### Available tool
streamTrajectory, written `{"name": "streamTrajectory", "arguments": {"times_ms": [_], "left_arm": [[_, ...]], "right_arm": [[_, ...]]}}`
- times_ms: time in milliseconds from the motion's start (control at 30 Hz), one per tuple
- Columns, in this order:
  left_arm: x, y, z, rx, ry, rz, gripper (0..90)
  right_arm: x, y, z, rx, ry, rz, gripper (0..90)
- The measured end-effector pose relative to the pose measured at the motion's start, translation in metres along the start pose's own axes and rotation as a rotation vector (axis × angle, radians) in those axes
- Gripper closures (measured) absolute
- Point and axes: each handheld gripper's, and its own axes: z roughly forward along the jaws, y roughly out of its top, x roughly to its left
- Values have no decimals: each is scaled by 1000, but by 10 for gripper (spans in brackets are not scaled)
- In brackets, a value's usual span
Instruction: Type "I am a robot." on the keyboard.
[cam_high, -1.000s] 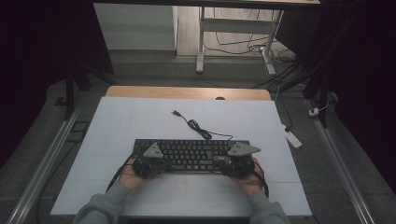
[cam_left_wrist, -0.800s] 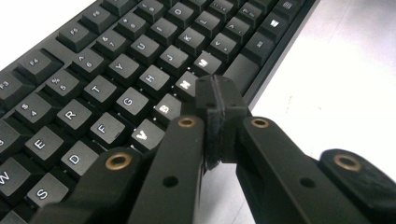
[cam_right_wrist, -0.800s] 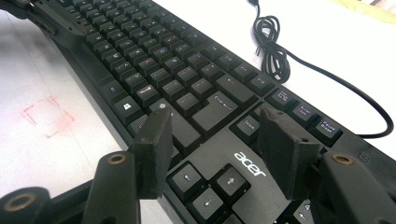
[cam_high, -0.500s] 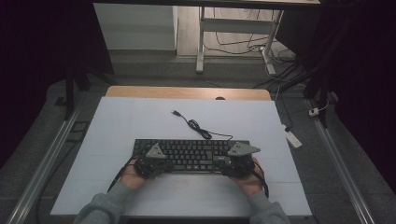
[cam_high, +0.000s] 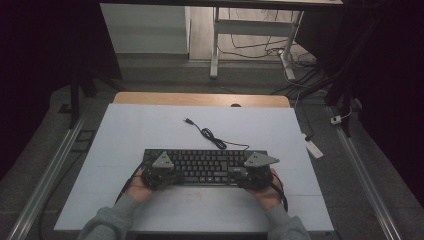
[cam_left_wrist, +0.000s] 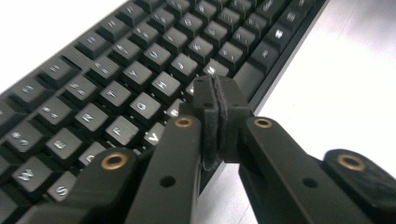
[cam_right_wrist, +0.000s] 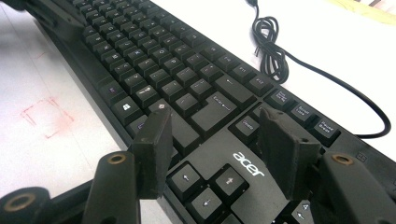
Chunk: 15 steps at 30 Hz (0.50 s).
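Note:
A black Acer keyboard (cam_high: 205, 167) lies near the front of the white table, and its black cable (cam_high: 210, 135) curls away toward the back. My left gripper (cam_high: 174, 176) rests over the keyboard's left half. In the left gripper view my left gripper (cam_left_wrist: 216, 86) hovers over the letter keys (cam_left_wrist: 116, 84) by the front edge, pads together with nothing between them; its jaws have just been opening slightly. My right gripper (cam_high: 239, 174) is at the keyboard's right end. In the right gripper view my right gripper (cam_right_wrist: 215, 126) stands open above the arrow keys (cam_right_wrist: 205, 186), gripping nothing.
The white table top (cam_high: 150, 130) has a wooden strip (cam_high: 200, 99) along its back edge. Faint red marks (cam_right_wrist: 46, 116) show on the table in front of the keyboard. A small white object (cam_high: 312, 148) lies off the table's right side, and metal rails (cam_high: 45, 175) run along both sides.

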Motion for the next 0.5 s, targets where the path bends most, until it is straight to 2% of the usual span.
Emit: {"name": "streamTrajectory", "arguments": {"times_ms": [133,333,500], "left_arm": [[3,0,-9,-45,2,-23,763],[10,-1,-23,-93,23,-73,527],[16,-3,-30,-101,44,-114,446]], "right_arm": [[0,0,0,0,0,0,453],[0,0,0,0,0,0,453],[-2,0,-1,-1,-5,-5,453]]}}
